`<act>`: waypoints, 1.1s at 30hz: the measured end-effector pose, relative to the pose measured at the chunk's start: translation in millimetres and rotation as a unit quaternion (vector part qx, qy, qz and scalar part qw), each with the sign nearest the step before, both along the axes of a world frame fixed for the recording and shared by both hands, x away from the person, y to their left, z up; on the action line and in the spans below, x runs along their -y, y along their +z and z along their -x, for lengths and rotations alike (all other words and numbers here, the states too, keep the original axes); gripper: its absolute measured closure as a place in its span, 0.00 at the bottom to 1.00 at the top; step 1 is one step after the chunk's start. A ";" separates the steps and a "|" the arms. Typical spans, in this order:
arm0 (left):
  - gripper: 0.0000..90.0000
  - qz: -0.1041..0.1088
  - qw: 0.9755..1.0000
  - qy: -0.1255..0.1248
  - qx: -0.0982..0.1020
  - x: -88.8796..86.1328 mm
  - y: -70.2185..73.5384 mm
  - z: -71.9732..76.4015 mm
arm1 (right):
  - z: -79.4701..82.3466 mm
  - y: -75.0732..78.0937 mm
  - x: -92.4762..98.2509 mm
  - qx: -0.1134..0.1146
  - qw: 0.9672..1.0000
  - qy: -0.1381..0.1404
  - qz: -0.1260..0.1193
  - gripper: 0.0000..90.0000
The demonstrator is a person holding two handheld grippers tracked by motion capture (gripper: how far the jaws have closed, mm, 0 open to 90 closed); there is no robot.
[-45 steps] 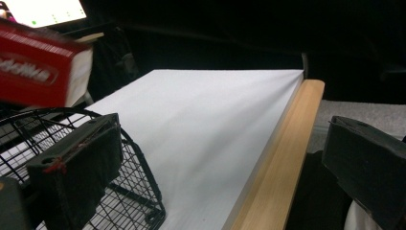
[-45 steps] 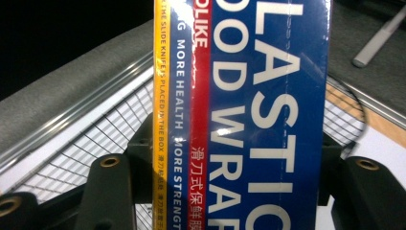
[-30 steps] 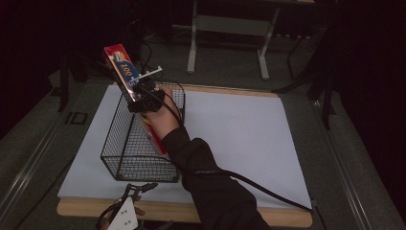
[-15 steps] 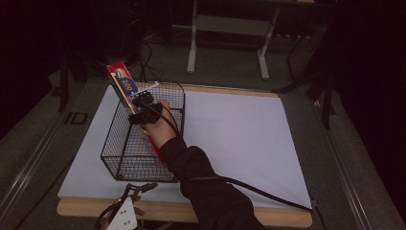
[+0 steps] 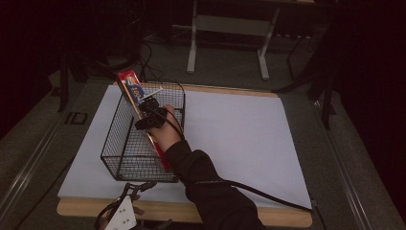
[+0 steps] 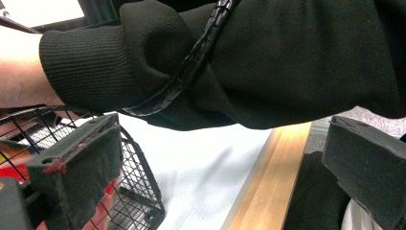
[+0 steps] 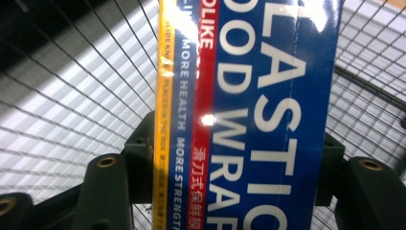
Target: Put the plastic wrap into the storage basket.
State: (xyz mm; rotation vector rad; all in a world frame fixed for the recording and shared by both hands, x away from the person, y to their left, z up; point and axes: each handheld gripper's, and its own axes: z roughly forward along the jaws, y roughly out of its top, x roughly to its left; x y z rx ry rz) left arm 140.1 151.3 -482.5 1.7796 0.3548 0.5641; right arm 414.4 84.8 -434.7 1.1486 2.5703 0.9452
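blue wrap box between claw pads

tongs | astride plastic wrap box | over wire basket

room dim. wooden table topped with a white sheet, brightest area. grey floor beyond; metal stand legs and cables behind the table.
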 end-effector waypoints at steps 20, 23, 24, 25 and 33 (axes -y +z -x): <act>0.01 -0.006 1.000 -0.005 -0.004 1.7 -0.9 -0.2 | -2.6 -8.7 6.5 -0.005 1.000 0.000 0.018 0.39; 0.01 -0.006 1.000 -0.005 -0.004 1.7 -0.9 -0.1 | -3.4 -8.9 6.4 -0.003 1.000 -0.002 0.022 0.39; 0.01 -0.006 1.000 -0.005 -0.004 1.7 -0.9 -0.2 | -4.1 -9.5 6.6 -0.003 1.000 -0.006 0.021 0.39; 0.01 -0.006 1.000 -0.005 -0.004 1.7 -0.9 -0.2 | -4.1 -9.5 6.6 -0.003 1.000 -0.006 0.021 0.39; 0.01 -0.010 1.000 -0.008 -0.008 3.0 -1.6 -0.8 | -11.5 -11.9 5.9 -0.013 1.000 -0.010 0.027 0.37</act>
